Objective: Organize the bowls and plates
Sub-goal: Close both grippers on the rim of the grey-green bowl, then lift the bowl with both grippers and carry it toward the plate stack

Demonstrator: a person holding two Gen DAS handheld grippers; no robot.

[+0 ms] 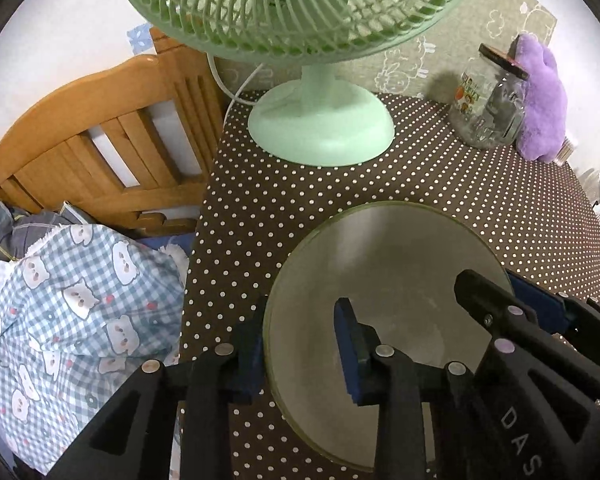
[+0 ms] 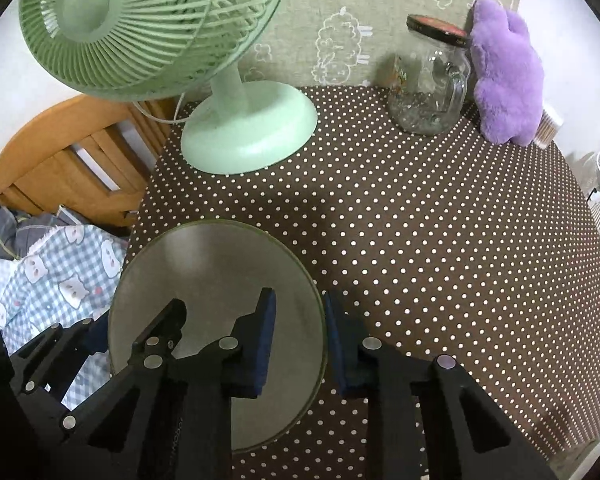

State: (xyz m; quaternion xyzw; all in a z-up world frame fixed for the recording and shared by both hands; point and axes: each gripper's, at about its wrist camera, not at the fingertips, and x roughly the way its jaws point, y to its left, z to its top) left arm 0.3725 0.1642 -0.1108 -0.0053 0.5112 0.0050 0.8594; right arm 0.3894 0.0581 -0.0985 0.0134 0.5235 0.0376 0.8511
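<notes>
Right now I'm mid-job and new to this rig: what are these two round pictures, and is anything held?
Each picture comes from a fisheye camera on a hand-held two-finger gripper, looking along its fingers. In the left wrist view, the left gripper straddles the left rim of a shallow glass bowl; in the right wrist view, the right gripper straddles its right rim. Both look shut on the bowl. It sits on a dotted tablecloth with a green fan, a glass jar and a purple plush toy.

The fan (image 1: 296, 8) is running off the frame at twelve o'clock. The bowl (image 1: 384, 264) is losing its six o'clock rim behind black gripper arms. The jar (image 2: 428, 80) label is reading too small.
</notes>
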